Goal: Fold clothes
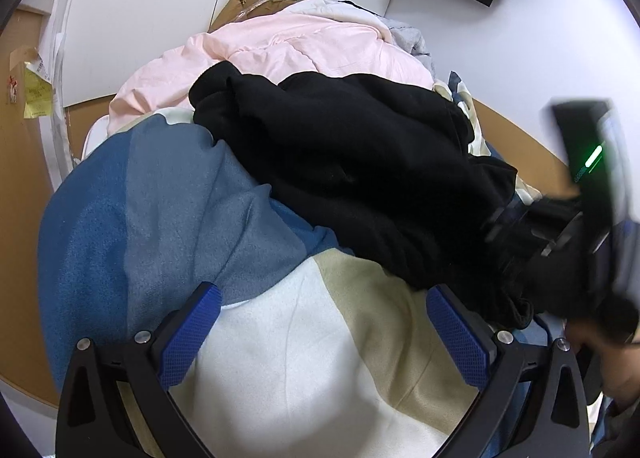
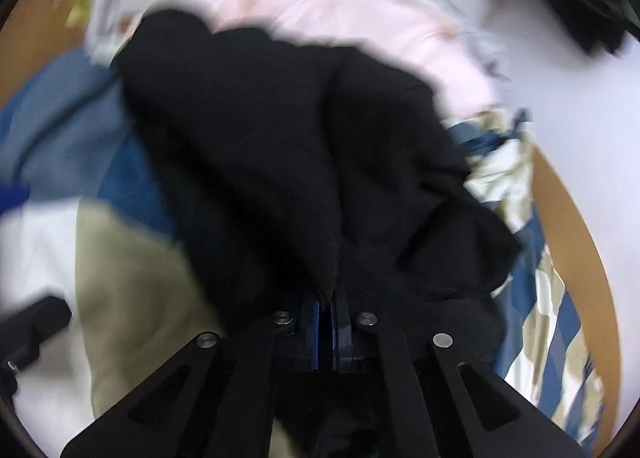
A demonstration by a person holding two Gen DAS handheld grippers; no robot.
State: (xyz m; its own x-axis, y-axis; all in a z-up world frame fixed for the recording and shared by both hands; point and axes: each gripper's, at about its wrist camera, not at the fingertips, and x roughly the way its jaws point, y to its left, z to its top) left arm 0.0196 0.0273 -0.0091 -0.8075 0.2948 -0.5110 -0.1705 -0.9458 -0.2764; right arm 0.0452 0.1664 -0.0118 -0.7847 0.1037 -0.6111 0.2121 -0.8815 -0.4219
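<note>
Several garments are heaped together on a brown tabletop [image 1: 24, 242], none of them lying flat or folded. At the far left, a colour-blocked piece in blue, grey-blue, cream and beige [image 1: 160, 218] is spread over the near side of the heap. The left gripper [image 1: 324, 334] is held above its cream panel, its blue-padded fingers [image 1: 188, 338] spread wide with nothing between them; it is judged to be kept free so that a second edge can be taken once one is presented.

Toward the middle, a black knit garment [image 1: 340, 178] is draped across the heap, over the colour-blocked piece and against a pale pink garment [image 1: 280, 46] behind it. Its long axis runs from the far left, by the pink cloth, down to the near right, where it narrows to a bunched end.

At the right, that end is pinched by the right gripper [image 2: 326, 314], whose pads are pressed together on a seamed edge of the black cloth. The right wrist view is blurred, so no finer detail can be read. The grip at one end suggests the garment is being drawn clear of the heap, though whether for laying out or setting aside cannot be settled.
</note>
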